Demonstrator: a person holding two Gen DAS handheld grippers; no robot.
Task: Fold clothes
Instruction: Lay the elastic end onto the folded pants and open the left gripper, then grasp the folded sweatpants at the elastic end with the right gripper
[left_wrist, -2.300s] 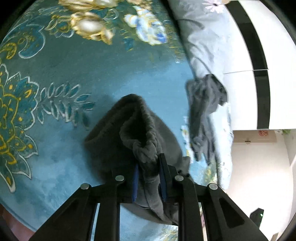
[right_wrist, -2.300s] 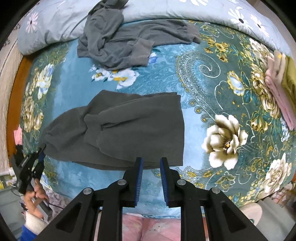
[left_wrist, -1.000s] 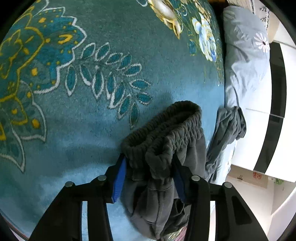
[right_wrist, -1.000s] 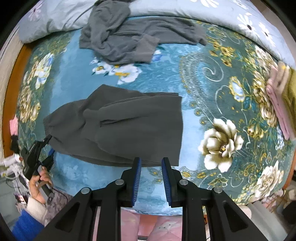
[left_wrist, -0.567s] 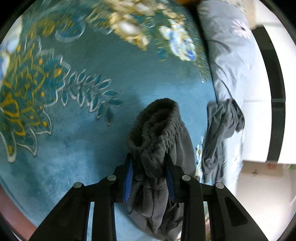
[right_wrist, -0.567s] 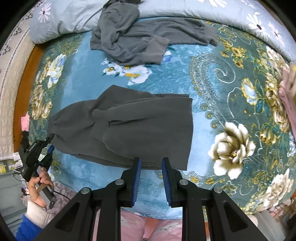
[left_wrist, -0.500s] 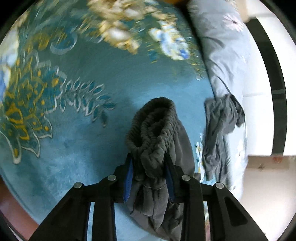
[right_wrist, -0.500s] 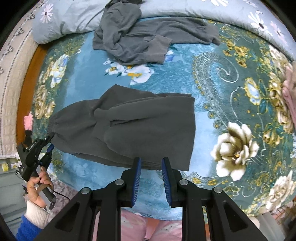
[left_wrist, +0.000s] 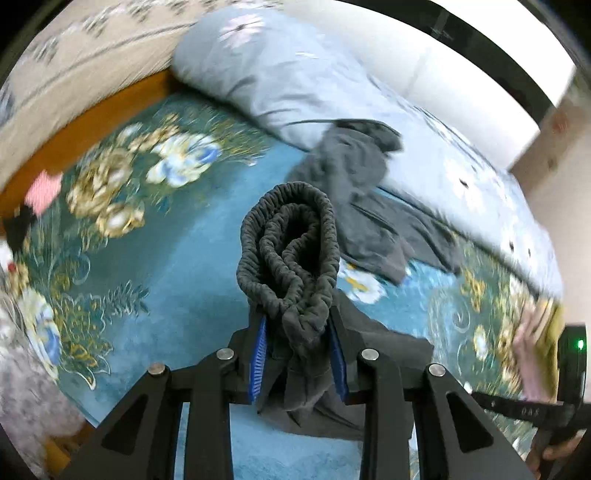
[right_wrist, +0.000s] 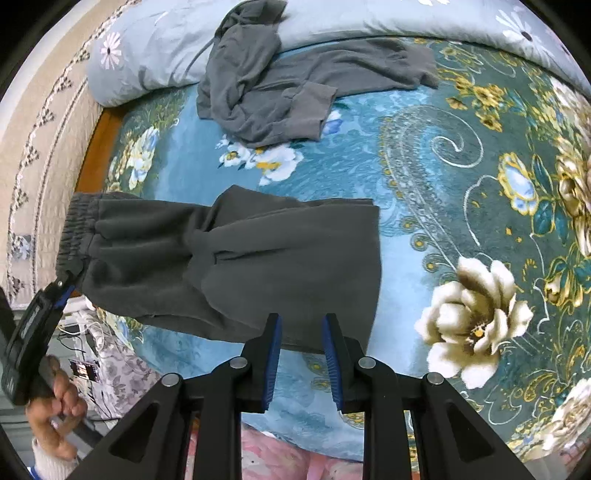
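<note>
Dark grey trousers (right_wrist: 236, 258) lie folded in half on the blue floral bedspread (right_wrist: 424, 192). My left gripper (left_wrist: 297, 332) is shut on their elastic waistband (left_wrist: 291, 251) and holds it lifted off the bed; it also shows in the right wrist view (right_wrist: 70, 280) at the trousers' left end. My right gripper (right_wrist: 301, 325) is open and empty, hovering above the trousers' near edge.
A crumpled grey hoodie (right_wrist: 280, 88) lies at the back against a light blue quilt (right_wrist: 155, 62). Folded pink and yellow clothes (left_wrist: 535, 343) sit at the right. The wooden bed edge (right_wrist: 96, 147) runs along the left.
My left gripper has lifted the waistband off the bed and swung its view up toward the quilt and hoodie. The right gripper has stayed open above the near edge.
</note>
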